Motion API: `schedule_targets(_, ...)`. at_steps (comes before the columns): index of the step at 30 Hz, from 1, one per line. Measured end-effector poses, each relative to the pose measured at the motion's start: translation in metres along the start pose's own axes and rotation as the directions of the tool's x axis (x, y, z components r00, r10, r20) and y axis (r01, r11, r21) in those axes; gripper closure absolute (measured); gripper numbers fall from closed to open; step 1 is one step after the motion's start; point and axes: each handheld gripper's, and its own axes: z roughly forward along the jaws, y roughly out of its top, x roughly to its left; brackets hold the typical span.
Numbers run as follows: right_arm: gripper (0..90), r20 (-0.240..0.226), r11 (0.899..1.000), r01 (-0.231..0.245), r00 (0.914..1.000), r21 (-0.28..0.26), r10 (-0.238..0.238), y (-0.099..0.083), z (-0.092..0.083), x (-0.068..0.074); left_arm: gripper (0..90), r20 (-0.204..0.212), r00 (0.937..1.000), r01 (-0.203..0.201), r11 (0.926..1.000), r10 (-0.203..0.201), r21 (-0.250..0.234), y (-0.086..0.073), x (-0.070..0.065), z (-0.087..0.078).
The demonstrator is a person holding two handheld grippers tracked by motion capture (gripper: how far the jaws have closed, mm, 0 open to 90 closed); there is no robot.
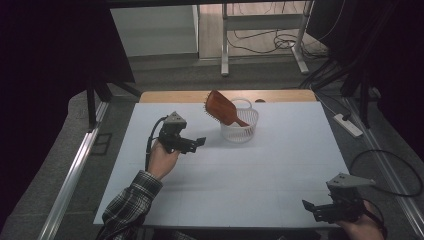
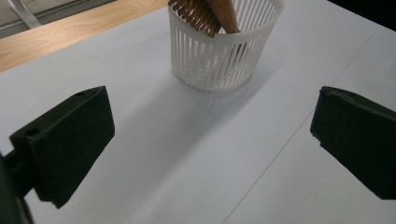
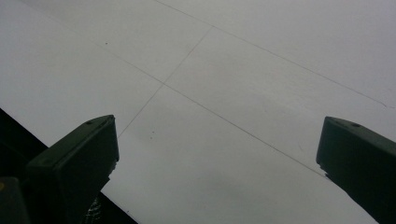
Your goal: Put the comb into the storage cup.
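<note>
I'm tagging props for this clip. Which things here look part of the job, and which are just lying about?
Likely part of the job:
- hairbrush, standing tilted in the basket
- white slatted basket
- left gripper, open, empty
- right gripper, open, empty

Just lying about:
- power strip on the floor
- cables under the far desk

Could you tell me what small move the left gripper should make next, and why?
Probably ease the left gripper forward toward the white basket. Its jaws stand wide open and empty, already aimed at the basket, where the brown hairbrush leans handle-down, while the right gripper sits far off at the table's near edge.
</note>
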Motion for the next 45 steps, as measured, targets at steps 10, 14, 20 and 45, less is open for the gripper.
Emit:
schedule_targets(10,0.0,0.002,1.000,0.007,1.0000,-0.005,-0.007,0.000,-0.001,0.001,0.0,-0.035,0.9994,0.005,1.0000,-0.004,0.005,-0.007,-0.005,-0.008)
schedule_targets(14,0.0,0.002,1.000,0.003,1.0000,-0.009,-0.003,0.000,-0.001,0.000,0.0,-0.032,0.9995,0.007,0.9999,-0.007,0.007,-0.009,-0.006,-0.010)
schedule_targets(20,0.0,0.002,1.000,0.002,1.0000,-0.010,-0.002,0.000,-0.001,0.000,0.0,-0.033,0.9994,0.011,0.9997,-0.010,0.021,-0.015,-0.006,-0.015)
schedule_targets(45,0.0,0.007,1.000,0.011,0.9999,-0.009,-0.011,0.000,-0.001,0.001,0.0,-0.042,0.9990,0.016,0.9995,-0.015,0.027,-0.037,-0.013,-0.043)
